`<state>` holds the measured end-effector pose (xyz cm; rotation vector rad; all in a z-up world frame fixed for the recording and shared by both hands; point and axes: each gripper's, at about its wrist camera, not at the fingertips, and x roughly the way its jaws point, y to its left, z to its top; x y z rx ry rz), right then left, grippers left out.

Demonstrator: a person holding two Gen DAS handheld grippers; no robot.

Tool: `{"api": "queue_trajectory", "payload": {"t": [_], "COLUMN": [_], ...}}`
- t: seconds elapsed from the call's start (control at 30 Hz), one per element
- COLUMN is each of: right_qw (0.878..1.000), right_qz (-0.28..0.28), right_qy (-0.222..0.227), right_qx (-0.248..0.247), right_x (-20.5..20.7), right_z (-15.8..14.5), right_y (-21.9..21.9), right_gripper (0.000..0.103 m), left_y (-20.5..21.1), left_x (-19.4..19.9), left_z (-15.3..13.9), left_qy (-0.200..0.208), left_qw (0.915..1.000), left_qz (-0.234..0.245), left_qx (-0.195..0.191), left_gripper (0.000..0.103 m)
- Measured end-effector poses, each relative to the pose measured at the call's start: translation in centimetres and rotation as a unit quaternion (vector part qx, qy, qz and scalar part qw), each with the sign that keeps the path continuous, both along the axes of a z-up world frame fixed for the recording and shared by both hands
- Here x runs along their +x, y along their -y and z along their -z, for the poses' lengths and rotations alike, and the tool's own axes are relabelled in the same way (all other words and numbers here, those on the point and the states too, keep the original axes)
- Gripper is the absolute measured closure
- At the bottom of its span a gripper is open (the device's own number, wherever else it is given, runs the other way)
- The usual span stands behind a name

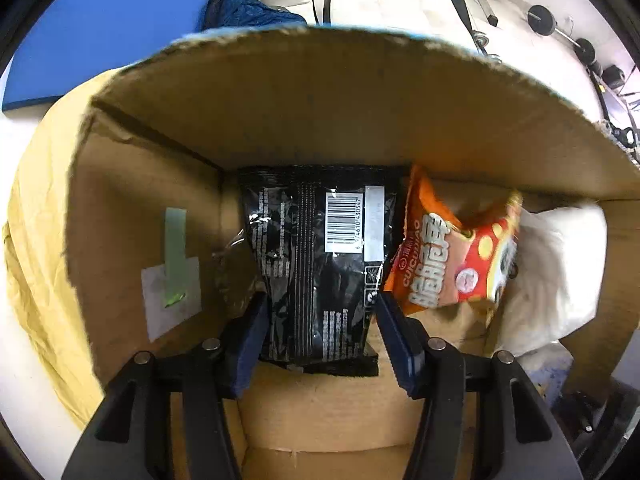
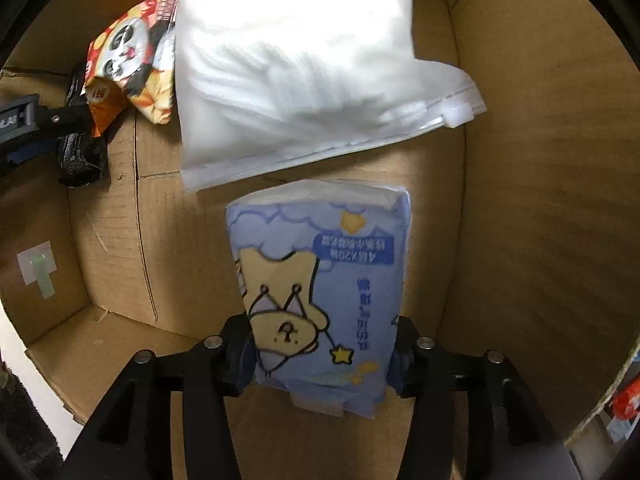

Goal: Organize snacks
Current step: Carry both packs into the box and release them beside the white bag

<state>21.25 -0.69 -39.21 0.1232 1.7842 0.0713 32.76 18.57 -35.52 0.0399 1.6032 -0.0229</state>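
Inside the cardboard box point(image 1: 328, 120): the left hand-held gripper point(image 1: 320, 320) clasps a black snack packet point(image 1: 316, 264) beside an orange snack bag point(image 1: 448, 264). The right hand-held gripper point(image 2: 324, 344) has a blue tissue pack point(image 2: 320, 280) between its pads, below a white zip bag point(image 2: 296, 60).

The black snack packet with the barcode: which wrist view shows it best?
The left wrist view. There the black snack packet fills the centre between the left gripper's fingers, barcode side up, inside the cardboard box. The right wrist view catches only a dark crumpled end of it at the far left edge.
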Motion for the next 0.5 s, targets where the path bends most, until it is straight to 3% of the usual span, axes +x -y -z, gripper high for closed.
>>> {"api": "queue_trajectory", "payload": {"t": [0.27, 0.4, 0.5], "right_qw": [1.0, 0.999, 0.997], "right_qz": [-0.001, -0.001, -0.006], "right_qy": [0.024, 0.05, 0.072], "right_qx": [0.007, 0.007, 0.003], "right_x": [-0.1, 0.1, 0.4], "right_z": [-3.6, -6.0, -8.6], "right_y": [0.2, 0.6, 1.1], "right_gripper": [0.039, 0.036, 0.036], "left_y": [-0.2, -0.5, -0.4], "left_x": [-1.4, -3.1, -4.4], "left_z": [-2.7, -5.3, -7.8], "left_qy": [0.002, 0.027, 0.052], "left_qw": [0.9999, 0.9994, 0.9983], "left_qz": [-0.005, -0.009, -0.009], "left_qx": [-0.01, -0.018, -0.027], "left_gripper": [0.05, 0.049, 0.041]}}
